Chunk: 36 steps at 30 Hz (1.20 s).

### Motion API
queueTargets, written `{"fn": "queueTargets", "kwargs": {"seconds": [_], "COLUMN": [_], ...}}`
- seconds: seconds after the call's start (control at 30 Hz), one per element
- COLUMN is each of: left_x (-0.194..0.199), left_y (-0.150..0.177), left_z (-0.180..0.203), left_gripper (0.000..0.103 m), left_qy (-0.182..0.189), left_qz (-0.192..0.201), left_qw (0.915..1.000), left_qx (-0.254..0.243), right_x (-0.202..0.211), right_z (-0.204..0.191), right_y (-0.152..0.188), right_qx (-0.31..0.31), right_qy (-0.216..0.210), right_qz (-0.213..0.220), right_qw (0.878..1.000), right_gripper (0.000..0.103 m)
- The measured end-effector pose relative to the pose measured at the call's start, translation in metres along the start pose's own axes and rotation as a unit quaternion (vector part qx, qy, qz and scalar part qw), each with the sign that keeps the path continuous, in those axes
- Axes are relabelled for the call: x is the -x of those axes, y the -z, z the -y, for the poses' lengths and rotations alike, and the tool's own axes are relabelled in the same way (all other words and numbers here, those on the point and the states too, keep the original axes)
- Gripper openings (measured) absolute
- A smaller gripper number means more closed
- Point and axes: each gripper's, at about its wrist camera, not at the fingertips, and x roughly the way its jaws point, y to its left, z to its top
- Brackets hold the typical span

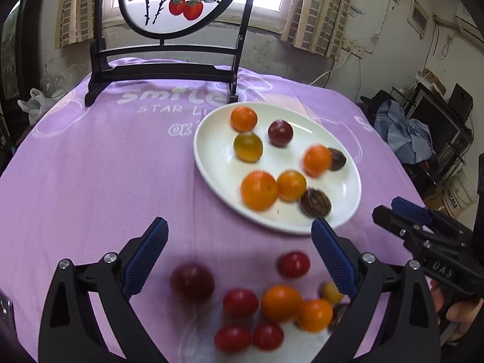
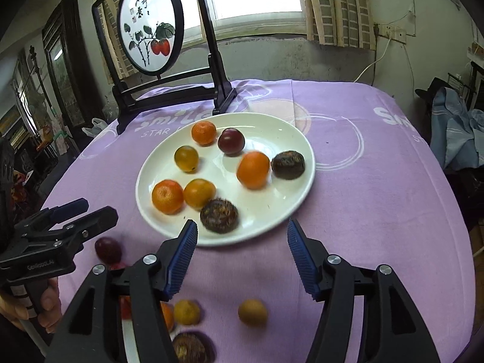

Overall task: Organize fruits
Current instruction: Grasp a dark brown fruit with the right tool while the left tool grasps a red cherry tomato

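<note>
**Fruit half sorted**

On the purple tablecloth (image 1: 90,181), my white plate (image 1: 211,163) holds eight fruits; about as many loose fruits (image 1: 281,302) wait near me. My left gripper (image 1: 239,260) gapes wide, empty; my right gripper (image 2: 242,260) stands open, empty.
</note>
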Motion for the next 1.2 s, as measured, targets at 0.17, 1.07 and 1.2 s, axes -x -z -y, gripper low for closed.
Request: {"fn": "queueTargets", "kwargs": {"seconds": [0.17,1.07,1.2], "left_x": [0.024,0.011,0.012], "left_y": [0.031,0.083,0.095], "left_z": [-0.004,-0.011,-0.009], "left_gripper": [0.096,0.096,0.096], "left_qy": [-0.009,0.029,0.026], "left_qz": [0.0,-0.062,-0.094], "left_qw": [0.9998,0.9953,0.9887], "left_qx": [-0.017,-0.069,-0.114], "right_x": [0.021,-0.001,0.001], "right_z": [-0.002,-0.045,-0.038], "right_y": [0.025,0.096,0.092], "right_qx": [0.015,0.081,0.072], "right_qy": [0.017,-0.019,-0.025], "right_qz": [-0.004,-0.057,-0.059], "right_qw": [1.0,0.995,0.995], "right_gripper": [0.064,0.042,0.042]}}
